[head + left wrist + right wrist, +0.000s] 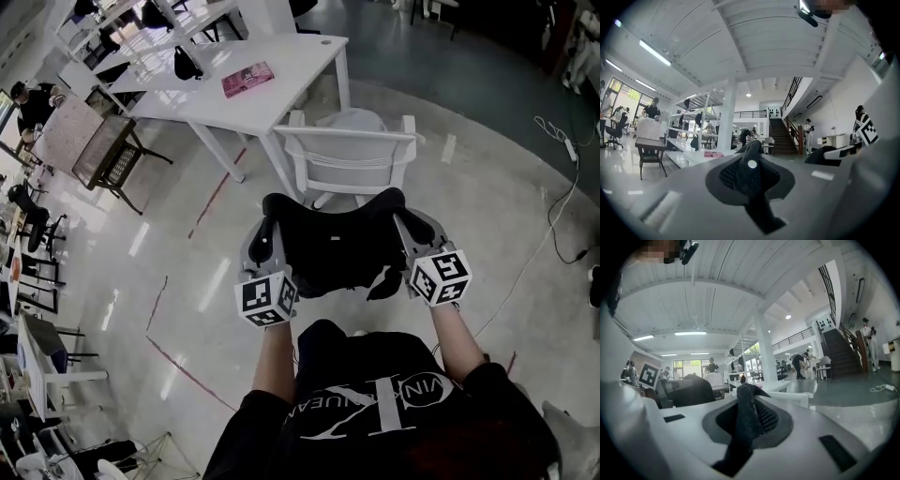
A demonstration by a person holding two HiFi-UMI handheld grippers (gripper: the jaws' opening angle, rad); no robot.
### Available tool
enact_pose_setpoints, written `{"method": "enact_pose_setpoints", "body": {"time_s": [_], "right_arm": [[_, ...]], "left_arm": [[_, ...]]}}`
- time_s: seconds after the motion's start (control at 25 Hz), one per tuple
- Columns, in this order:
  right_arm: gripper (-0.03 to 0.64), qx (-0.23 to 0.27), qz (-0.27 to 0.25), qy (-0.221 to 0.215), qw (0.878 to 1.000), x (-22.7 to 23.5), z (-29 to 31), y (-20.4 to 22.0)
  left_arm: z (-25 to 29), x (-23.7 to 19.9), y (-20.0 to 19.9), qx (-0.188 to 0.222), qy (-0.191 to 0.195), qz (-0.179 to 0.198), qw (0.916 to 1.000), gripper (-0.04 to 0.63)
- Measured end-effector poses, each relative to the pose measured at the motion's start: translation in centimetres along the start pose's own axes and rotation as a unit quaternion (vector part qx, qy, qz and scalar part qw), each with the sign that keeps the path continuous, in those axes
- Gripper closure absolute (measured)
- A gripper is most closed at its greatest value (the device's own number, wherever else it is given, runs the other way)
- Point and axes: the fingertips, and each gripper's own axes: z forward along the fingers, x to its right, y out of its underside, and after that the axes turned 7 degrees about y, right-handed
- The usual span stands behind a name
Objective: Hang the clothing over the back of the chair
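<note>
A black garment [330, 246] is stretched between my two grippers, sagging slightly in the middle, just in front of the person's chest. In the head view my left gripper [271, 208] is shut on the garment's left edge, and my right gripper [403, 204] is shut on its right edge. The left gripper view has a fold of black cloth [751, 172] pinched in the jaws. Black cloth [744, 420] is likewise clamped in the right gripper view. The white chair [349, 156] stands directly ahead with its back towards me, a short way beyond the garment. The garment is not touching it.
A white table [281, 89] with a pink book [247, 79] stands behind the chair. A dark-framed side table [105, 154] is at the left. A cable [561, 192] runs over the floor on the right. Red tape lines [187, 370] mark the grey floor.
</note>
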Motion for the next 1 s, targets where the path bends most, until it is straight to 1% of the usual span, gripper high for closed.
{"method": "enact_pose_setpoints", "body": {"time_s": [0.28,0.48,0.68,1.0], "right_arm": [[0.563,0.005,0.002,0.018,1.0,1.4,2.2,-1.1],[0.563,0.013,-0.005,0.029,1.0,2.1,4.2,-2.1],[0.565,0.026,-0.005,0.035,0.999,2.7,6.1,-3.8],[0.565,0.057,0.015,0.041,0.997,4.5,10.8,-7.6]], "left_arm": [[3.8,-0.6,-0.7,0.005,0.023,-0.001,0.9997,0.555],[7.2,-0.5,-1.3,0.011,0.057,0.001,0.9983,0.555],[10.5,-0.2,-3.1,0.03,0.086,0.012,0.9957,0.557],[16.6,-0.7,-6.7,0.06,0.122,0.009,0.9906,0.557]]}}
